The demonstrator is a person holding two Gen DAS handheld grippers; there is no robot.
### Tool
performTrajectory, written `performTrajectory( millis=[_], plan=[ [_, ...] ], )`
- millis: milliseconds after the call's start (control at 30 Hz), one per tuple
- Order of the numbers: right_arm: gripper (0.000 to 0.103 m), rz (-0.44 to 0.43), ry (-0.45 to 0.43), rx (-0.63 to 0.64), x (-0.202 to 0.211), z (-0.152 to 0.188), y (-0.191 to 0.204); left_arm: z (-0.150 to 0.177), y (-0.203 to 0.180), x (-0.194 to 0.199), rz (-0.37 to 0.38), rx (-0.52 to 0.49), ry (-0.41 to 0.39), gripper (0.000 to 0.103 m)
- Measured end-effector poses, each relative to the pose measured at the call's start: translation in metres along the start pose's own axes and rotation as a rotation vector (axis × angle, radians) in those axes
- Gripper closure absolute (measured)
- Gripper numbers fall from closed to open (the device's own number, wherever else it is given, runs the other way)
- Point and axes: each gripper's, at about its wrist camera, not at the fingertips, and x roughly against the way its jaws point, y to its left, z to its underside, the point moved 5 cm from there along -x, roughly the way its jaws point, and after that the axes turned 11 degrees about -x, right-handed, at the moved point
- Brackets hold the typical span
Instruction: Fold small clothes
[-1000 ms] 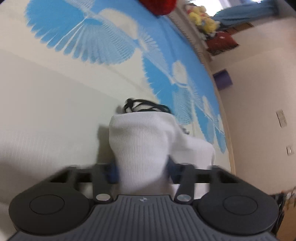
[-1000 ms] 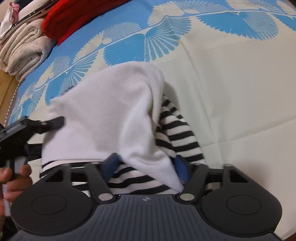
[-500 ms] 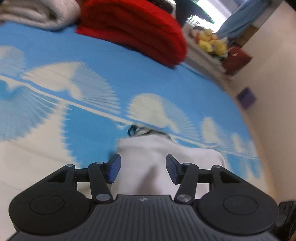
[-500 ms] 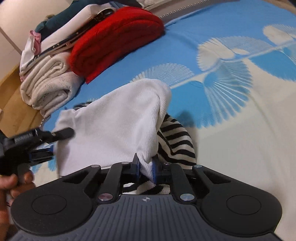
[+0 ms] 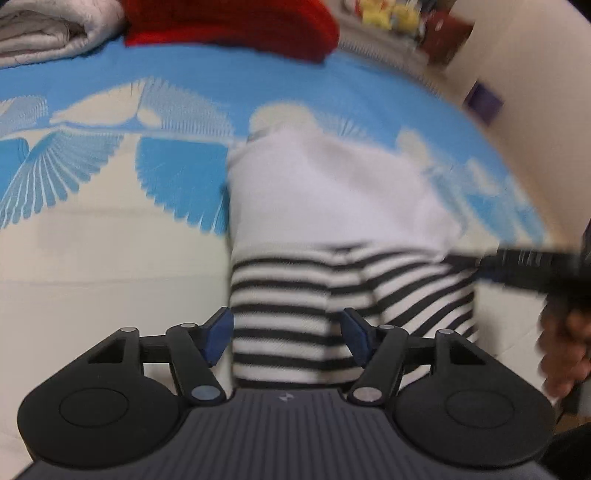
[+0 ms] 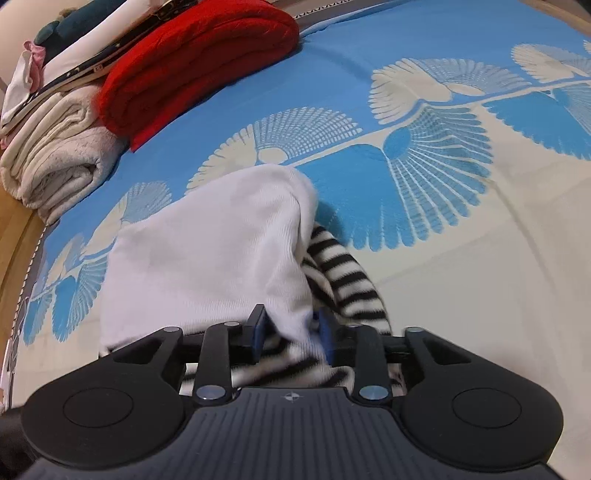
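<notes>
Jaws of the left gripper (image 5: pixel 287 334) stand wide apart and are opening; the striped part of the garment (image 5: pixel 295 295) lies in view between them, but the blue pads (image 5: pixel 218 334) do not press on it. Left wrist view: the small garment, a white upper part over a black-and-white striped lower part, lies folded on the bedspread (image 5: pixel 92 240) — blue with cream fan motifs. A red folded cloth (image 5: pixel 236 18) and a pale folded towel (image 5: pixel 48 33) sit at the far edge. At right, the right gripper (image 5: pixel 532 266) reaches in, blurred, carried by a hand (image 5: pixel 565 350).

Right wrist view: jaws of the right gripper (image 6: pixel 291 334) are partly apart and opening, with a fold of the white fabric (image 6: pixel 207 258) between them; the pads look just off the cloth. Striped fabric (image 6: pixel 343 266) shows beneath and to the right of the white layer. The red cloth (image 6: pixel 195 62) and towel (image 6: pixel 55 155) lie stacked at upper left — well apart from the garment.
</notes>
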Motion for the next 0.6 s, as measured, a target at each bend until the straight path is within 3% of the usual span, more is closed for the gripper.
performTrajectory(
  millis=[33, 100, 200, 233, 267, 300, 367, 467, 567, 600],
  plan=[
    [0.066, -0.024, 0.022, 0.014, 0.005, 0.002, 0.000, 0.001, 0.002, 0.004, 0.006, 0.010, -0.003, 0.032],
    [0.049, -0.043, 0.056, 0.057, 0.012, 0.009, 0.000, 0.004, 0.012, 0.002, 0.027, 0.062, 0.015, 0.032],
    [0.051, 0.005, 0.119, 0.130, 0.009, 0.024, -0.008, 0.012, 0.023, -0.019, 0.073, 0.141, 0.104, 0.033],
    [0.057, 0.010, 0.140, 0.143, 0.008, 0.029, -0.011, 0.015, 0.029, -0.028, 0.076, 0.165, 0.122, 0.033],
    [0.087, 0.002, 0.144, 0.147, 0.009, 0.031, -0.011, 0.014, 0.034, -0.035, 0.080, 0.193, 0.125, 0.037],
    [0.102, -0.011, 0.141, 0.150, 0.011, 0.032, -0.011, 0.016, 0.032, -0.035, 0.092, 0.211, 0.122, 0.040],
    [0.103, -0.015, 0.093, 0.135, 0.019, 0.028, -0.012, 0.017, 0.029, -0.035, 0.095, 0.218, 0.122, 0.043],
    [0.103, 0.061, 0.074, 0.084, 0.019, 0.023, -0.025, 0.012, 0.019, -0.029, 0.050, 0.174, 0.132, 0.043],
    [0.102, 0.086, 0.079, 0.120, 0.017, 0.027, -0.020, -0.004, 0.003, -0.002, -0.026, 0.049, 0.038, 0.043],
    [0.102, 0.096, 0.067, 0.146, 0.019, 0.027, -0.015, -0.008, -0.004, 0.004, -0.019, 0.019, 0.001, 0.043]
  ],
)
